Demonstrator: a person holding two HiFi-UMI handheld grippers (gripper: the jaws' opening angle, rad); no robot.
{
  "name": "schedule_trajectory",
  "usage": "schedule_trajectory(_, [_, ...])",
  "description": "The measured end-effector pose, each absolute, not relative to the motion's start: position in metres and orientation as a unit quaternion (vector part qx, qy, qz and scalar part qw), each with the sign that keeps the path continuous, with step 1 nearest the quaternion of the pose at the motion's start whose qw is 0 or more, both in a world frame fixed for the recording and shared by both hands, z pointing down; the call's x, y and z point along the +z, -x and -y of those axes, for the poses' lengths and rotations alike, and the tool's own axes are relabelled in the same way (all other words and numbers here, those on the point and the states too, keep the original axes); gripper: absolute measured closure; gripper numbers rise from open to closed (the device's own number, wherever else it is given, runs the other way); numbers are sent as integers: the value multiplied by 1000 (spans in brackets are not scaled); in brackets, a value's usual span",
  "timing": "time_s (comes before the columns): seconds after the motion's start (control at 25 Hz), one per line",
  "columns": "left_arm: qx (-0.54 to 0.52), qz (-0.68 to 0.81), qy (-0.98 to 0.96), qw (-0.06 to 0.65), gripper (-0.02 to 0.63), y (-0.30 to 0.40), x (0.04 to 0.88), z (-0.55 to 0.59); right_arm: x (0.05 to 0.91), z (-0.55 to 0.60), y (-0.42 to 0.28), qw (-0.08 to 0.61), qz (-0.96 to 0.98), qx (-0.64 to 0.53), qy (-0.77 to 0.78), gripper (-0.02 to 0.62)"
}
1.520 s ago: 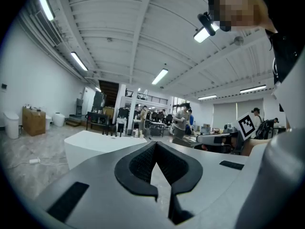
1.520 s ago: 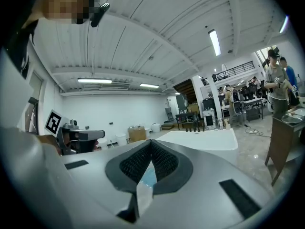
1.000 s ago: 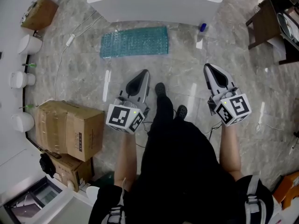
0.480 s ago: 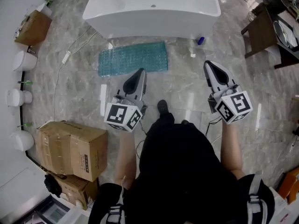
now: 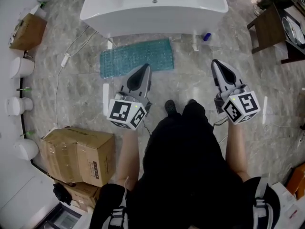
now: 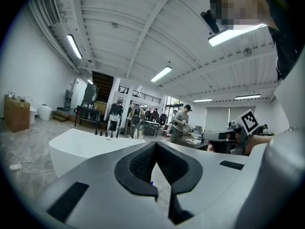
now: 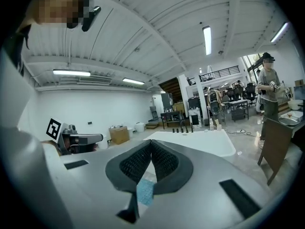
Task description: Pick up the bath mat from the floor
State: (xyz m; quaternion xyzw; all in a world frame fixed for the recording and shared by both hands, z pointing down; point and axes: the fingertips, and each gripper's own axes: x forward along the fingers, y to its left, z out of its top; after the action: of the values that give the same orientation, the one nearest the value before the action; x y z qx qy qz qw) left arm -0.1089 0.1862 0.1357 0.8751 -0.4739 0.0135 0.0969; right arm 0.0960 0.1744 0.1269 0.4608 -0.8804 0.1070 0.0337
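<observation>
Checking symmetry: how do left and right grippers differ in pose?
In the head view the left gripper overlaps the bath mat at its near edge; the right gripper sits over bare floor right of it. The left gripper angles rightward, the right gripper leftward. Both have shut, empty fingers and point toward the bathtub.

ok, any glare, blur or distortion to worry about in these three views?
Head view: sharp and evenly lit, with pale reflection streaks on the glossy floor; the bath mat reads clearly. Left gripper view: heavy fisheye, black corners, ceiling light blown out. Right gripper view: same fisheye and dark corners, room evenly lit.
</observation>
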Motion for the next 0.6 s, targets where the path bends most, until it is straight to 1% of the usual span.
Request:
schedule_trajectory(0.32, [20, 467, -877, 107, 594, 103, 146, -145, 142, -128, -107, 40, 872, 128, -471, 581])
schedule_trajectory(0.6, [18, 493, -863, 106, 594, 114, 144, -84, 135, -54, -89, 41, 892, 107, -436, 581])
